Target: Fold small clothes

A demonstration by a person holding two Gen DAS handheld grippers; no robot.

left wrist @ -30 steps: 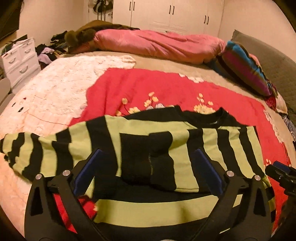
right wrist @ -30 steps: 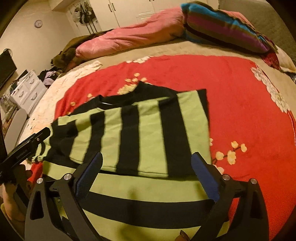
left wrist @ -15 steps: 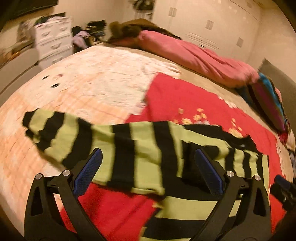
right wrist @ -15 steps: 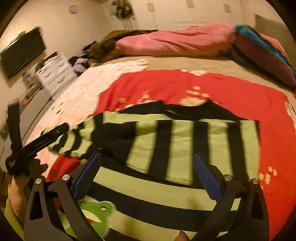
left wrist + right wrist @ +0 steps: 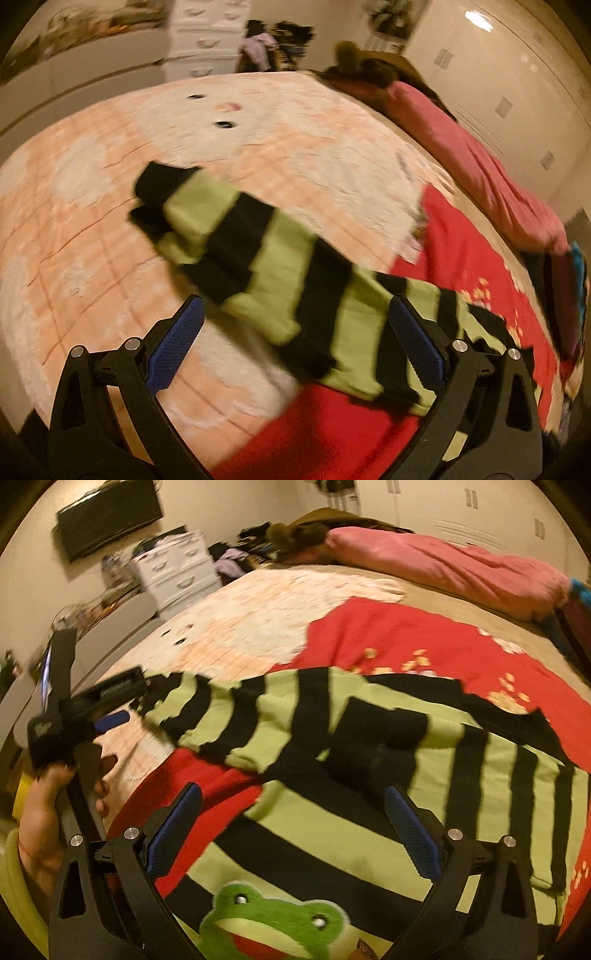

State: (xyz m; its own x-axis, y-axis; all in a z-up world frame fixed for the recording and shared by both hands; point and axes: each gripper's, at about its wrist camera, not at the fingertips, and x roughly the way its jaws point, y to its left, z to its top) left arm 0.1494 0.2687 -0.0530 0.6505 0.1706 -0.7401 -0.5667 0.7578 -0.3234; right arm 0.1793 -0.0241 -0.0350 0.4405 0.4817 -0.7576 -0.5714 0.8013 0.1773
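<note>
1. Left wrist view: left gripper (image 5: 291,334) stands spread wide with nothing between its blue-padded fingers (image 5: 176,345). The green-and-black striped knit sweater (image 5: 332,317) lies on the bed, its long striped sleeve (image 5: 229,229) stretched out flat over the pale pink-and-white plush blanket (image 5: 110,177). The sleeve's black cuff (image 5: 151,188) is the far end; the sleeve's root passes just ahead of the fingers. The frame is blurred.

2. Right wrist view: right gripper (image 5: 291,830) is likewise released and empty, hovering over the sweater body (image 5: 332,830), which rests on the red flowered blanket (image 5: 406,638). A green frog patch (image 5: 266,919) shows at the near hem. One sleeve looks already folded across the chest (image 5: 376,734). The left gripper (image 5: 114,698) appears at the outstretched cuff; whether it touches the cloth cannot be told.

3. Step in hand, as judged: folding in the second sleeve.

4. Next move calls for clamping the cuff and carrying it across the chest, keeping the sleeve flat.
</note>
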